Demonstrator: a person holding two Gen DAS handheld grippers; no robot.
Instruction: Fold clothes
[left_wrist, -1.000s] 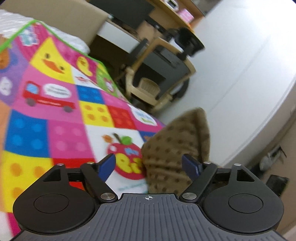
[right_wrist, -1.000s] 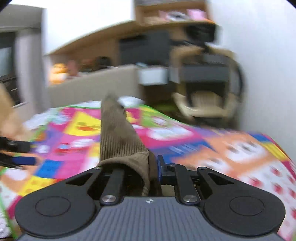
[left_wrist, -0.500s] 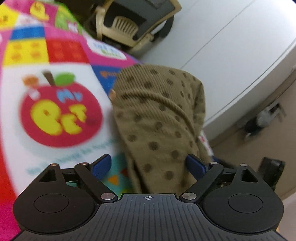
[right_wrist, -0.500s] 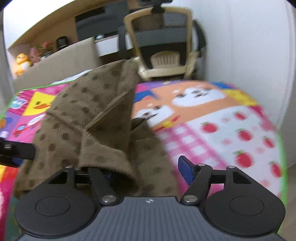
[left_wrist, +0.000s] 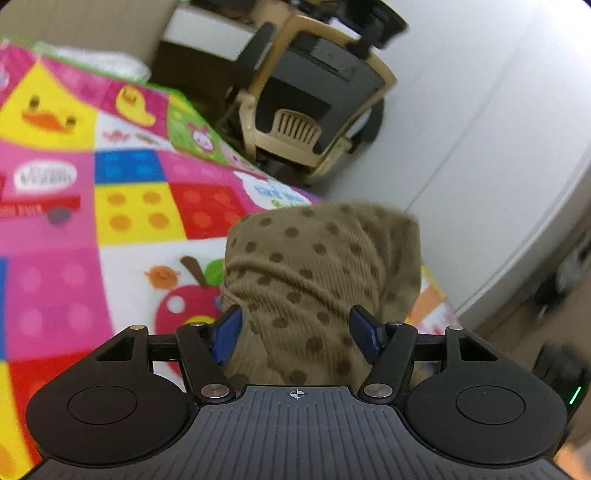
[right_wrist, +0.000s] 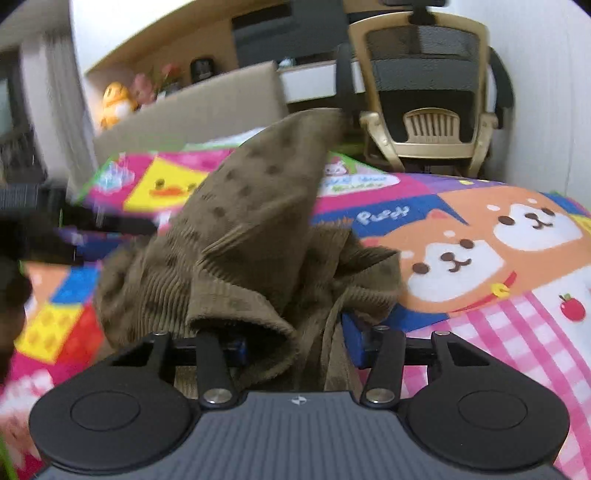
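Note:
A brown dotted corduroy garment (left_wrist: 317, 280) is bunched up above the colourful play mat (left_wrist: 129, 218). In the left wrist view my left gripper (left_wrist: 294, 332) has its blue pads (left_wrist: 226, 334) pressed against both sides of a thick wad of this cloth, jaws held fairly wide by it. In the right wrist view the garment (right_wrist: 255, 206) rises to a blurred peak, and a ribbed cuff (right_wrist: 240, 306) drapes over the left finger of my right gripper (right_wrist: 295, 341). That gripper is narrowed on the cloth, and part of its left pad is hidden.
The play mat (right_wrist: 480, 240) covers the surface, with its far edge near an office chair (right_wrist: 428, 99) and a beige cardboard box (right_wrist: 192, 114). A white wall (left_wrist: 480, 129) runs along the right. My other gripper shows as a dark blur (right_wrist: 33, 221) at the left.
Both grippers' jaws have narrowed onto the cloth since half a second ago, when they stood wide. A second ago the right one was shut tight on the garment and the left one was clear of it.

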